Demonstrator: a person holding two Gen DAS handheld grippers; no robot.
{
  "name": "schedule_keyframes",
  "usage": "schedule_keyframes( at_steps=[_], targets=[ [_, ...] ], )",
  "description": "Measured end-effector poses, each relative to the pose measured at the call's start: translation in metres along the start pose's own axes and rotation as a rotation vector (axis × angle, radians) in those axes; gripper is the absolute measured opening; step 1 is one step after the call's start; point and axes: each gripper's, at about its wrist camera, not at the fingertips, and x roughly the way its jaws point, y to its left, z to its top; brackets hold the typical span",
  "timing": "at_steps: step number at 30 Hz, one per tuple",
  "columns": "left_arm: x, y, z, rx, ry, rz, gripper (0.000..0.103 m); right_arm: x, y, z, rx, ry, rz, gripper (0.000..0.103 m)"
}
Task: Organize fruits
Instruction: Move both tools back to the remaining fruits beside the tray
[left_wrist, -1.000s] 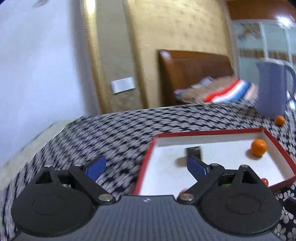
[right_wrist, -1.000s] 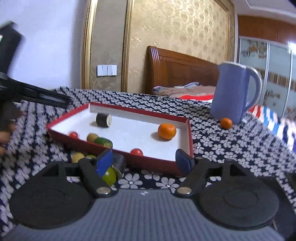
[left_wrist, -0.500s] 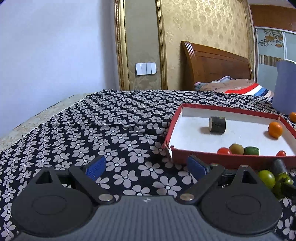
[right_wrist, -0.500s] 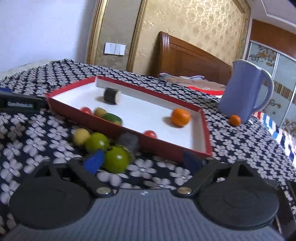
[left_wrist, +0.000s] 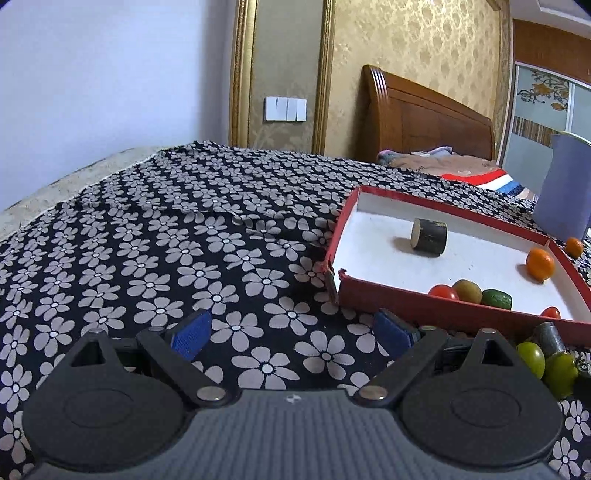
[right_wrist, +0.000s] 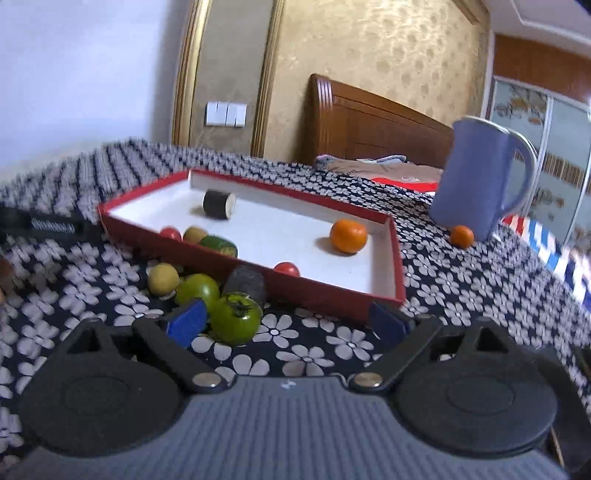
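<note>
On the flowered cloth (right_wrist: 306, 354), just outside the near wall of the red tray (right_wrist: 314, 291), sits the loose cluster you still have to sort: a green tomato (right_wrist: 236, 319) nearest, a second green fruit (right_wrist: 197, 291) and a yellowish one (right_wrist: 162, 277) behind it, with a dark cylinder (right_wrist: 245, 283) against the tray wall. Your right gripper (right_wrist: 286, 319) has just been opening and now stands spread wide, nothing pressed between the pads; the green tomato lies inside the gap but hard over toward the left-hand pad (right_wrist: 186, 321) (touching or just apart, the view does not settle). It is roundish, stem end up and tilted toward you, so no long axis to respect. Your left gripper (left_wrist: 291, 334) is likewise released, over bare cloth, with the cluster well off to its right (left_wrist: 532, 358). Judgement: the right hand is the nearer one; shift it left to centre the tomato before closing. An orange (right_wrist: 348, 236) and small fruits already lie in the tray.
</note>
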Motion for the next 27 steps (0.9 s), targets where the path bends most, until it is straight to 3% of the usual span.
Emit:
schedule_keyframes(
  at_steps=[3,6,11,15,22,27],
  targets=[
    [0.001,0.001,0.0,-0.003,0.004,-0.013,0.095,0.016,0.004,0.002,-0.013,0.051,-0.008,0.094],
    [0.002,0.002,0.0,-0.008,0.009,-0.02,0.095,0.012,-0.005,0.003,-0.011,0.043,-0.028,0.096],
    [0.003,0.003,0.0,-0.019,0.018,-0.033,0.095,-0.009,-0.034,-0.003,-0.017,0.004,-0.242,0.098],
    [0.002,0.003,0.0,-0.019,0.019,-0.026,0.095,-0.018,-0.042,-0.004,0.078,-0.02,-0.098,0.093],
    [0.004,0.002,0.0,-0.018,0.029,-0.025,0.095,0.008,-0.001,0.001,-0.045,0.034,-0.007,0.094],
    [0.004,0.004,0.0,-0.026,0.034,-0.039,0.095,0.02,-0.001,0.0,-0.102,0.075,-0.119,0.094]
  ],
)
